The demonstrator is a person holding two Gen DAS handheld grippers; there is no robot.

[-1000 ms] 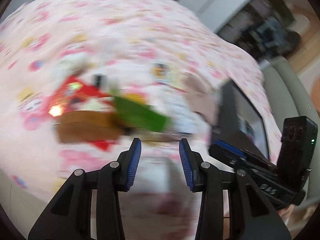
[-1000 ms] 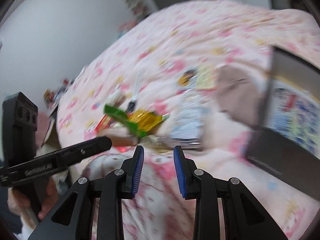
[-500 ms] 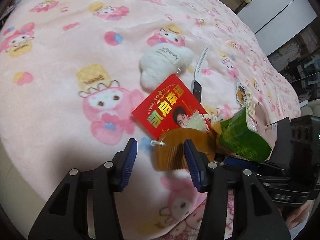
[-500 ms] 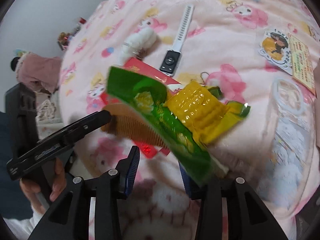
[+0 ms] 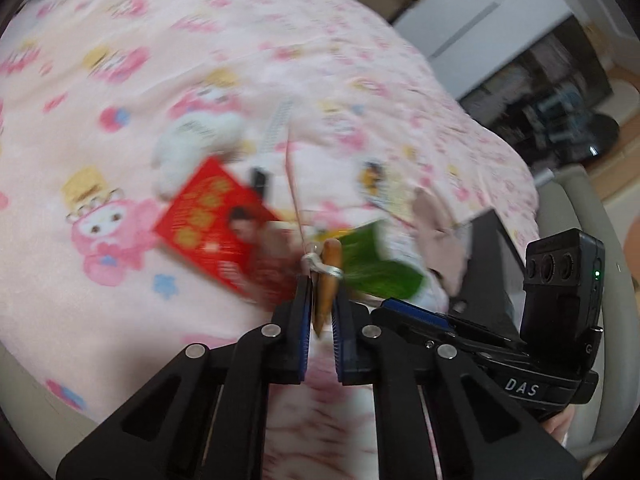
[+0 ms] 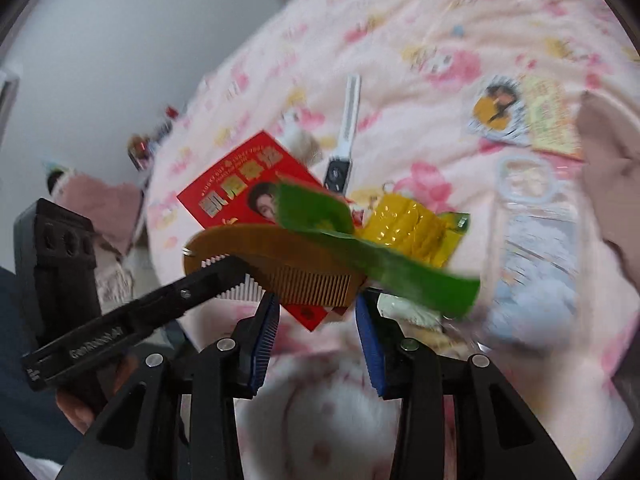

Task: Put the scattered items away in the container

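My left gripper (image 5: 320, 296) is shut on a brown wooden comb (image 5: 329, 280), seen edge-on between its blue pads, with a metal ring and pink cord on it. In the right wrist view the comb (image 6: 272, 256) is lifted above the red packet (image 6: 236, 188), with the left gripper (image 6: 224, 270) holding its left end. My right gripper (image 6: 316, 308) is open just below the comb and a green and yellow corn snack bag (image 6: 384, 248). The dark container (image 5: 484, 264) lies at the right of the bed.
The pink cartoon blanket (image 5: 100, 120) also holds a white plush (image 5: 192, 144), a white watch (image 6: 344, 140), a round sticker and yellow card (image 6: 520, 112), a clear plastic package (image 6: 532, 240) and a beige cloth (image 6: 612, 160). A shelf and floor lie beyond the bed's right edge.
My left gripper has closed on the comb and lifted it off the red packet. My right gripper has stayed open near the green bag.
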